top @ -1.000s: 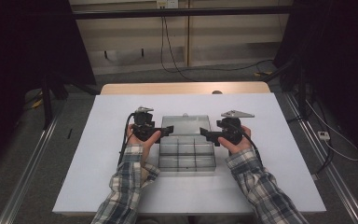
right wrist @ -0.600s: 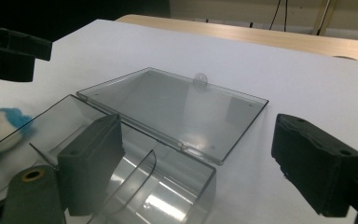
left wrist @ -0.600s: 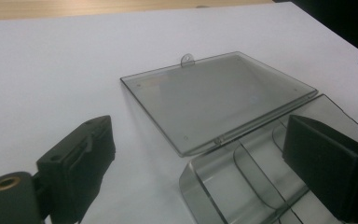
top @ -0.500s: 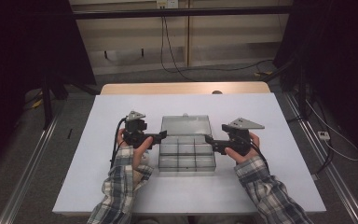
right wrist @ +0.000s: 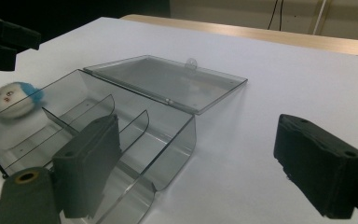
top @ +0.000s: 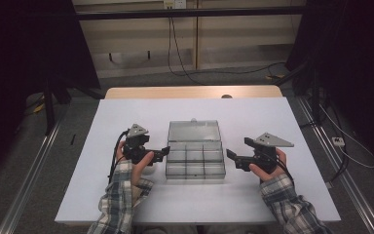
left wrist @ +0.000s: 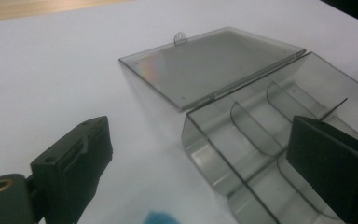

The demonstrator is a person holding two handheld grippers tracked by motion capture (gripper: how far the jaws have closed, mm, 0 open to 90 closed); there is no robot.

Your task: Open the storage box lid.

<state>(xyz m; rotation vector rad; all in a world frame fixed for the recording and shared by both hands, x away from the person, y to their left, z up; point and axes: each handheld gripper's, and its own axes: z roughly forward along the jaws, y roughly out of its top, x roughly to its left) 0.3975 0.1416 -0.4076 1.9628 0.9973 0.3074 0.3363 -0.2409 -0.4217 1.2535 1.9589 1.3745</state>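
**Open compartment box, both tools off it: handling notes**

Clear smoky plastic box (top: 196, 156) sits mid-tabletop (top: 126, 112) between the two hands. Lid (top: 194, 130) is swung fully back and lies flat on the far side, hinge line between it and the tray. The tray is split into compartments by thin curved dividers (left wrist: 256, 130).

Left tool (top: 164, 152): jaws wide, nothing between them, tips just beside the box's left wall. Right tool (top: 231, 156): jaws wide too, empty, just off the right wall, not touching.

A small white plush thing with a blue tuft (right wrist: 13, 99) shows through the clear walls in the right gripper view, on the left tool's side. I cannot tell whether it sits in a compartment or behind the box.

Handling, my read:
- Light, so it will skid on the smooth tabletop if pushed from one side. Brace with the other tool.
- Thin rigid walls, likely brittle. Hard pinch could flex or crack them; dividers look weakest.
- Glossy, so pads may slip. Grip across a side wall or rim corner, where the curve stiffens it.
- To close it, take the lid by the small latch tab (left wrist: 181, 37) on its far edge or by a lid edge, and hold the tray down at a side wall.
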